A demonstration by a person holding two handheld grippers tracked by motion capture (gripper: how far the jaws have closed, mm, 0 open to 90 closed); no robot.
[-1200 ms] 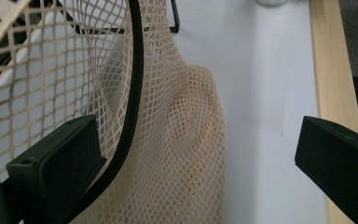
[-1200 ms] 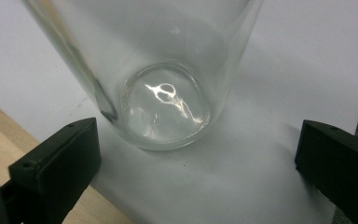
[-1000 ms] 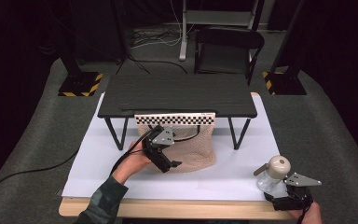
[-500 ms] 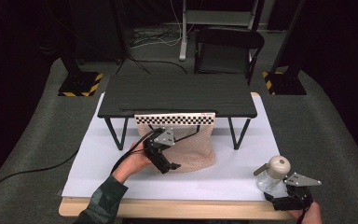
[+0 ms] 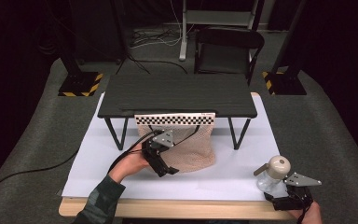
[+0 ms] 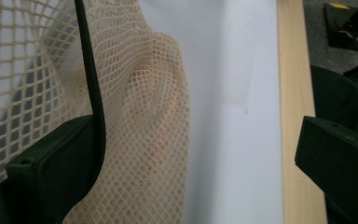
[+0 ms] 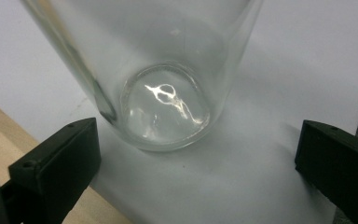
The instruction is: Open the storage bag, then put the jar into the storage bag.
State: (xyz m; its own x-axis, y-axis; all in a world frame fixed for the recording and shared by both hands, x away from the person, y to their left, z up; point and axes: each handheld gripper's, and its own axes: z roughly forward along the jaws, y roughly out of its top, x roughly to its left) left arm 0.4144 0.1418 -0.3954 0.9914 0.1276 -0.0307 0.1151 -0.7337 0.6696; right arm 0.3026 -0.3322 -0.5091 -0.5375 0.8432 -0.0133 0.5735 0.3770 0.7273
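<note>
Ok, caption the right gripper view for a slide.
Open right claw facing the base of a clear glass bottle on white paper.

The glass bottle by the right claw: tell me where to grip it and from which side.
Grip the glass bottle low on its clear round body, coming in level from the table's near edge, where the right claw already stands open with a jaw on either side. The pump top looks too uneven to clamp.

A beige mesh bag (image 5: 186, 147) hangs slack beside the left gripper (image 5: 164, 164), its netting touching 1 jaw. A clear glass bottle (image 5: 272, 175) with a beige cap stands upright just ahead of the right gripper (image 5: 286, 203), between its spread jaws.
</note>
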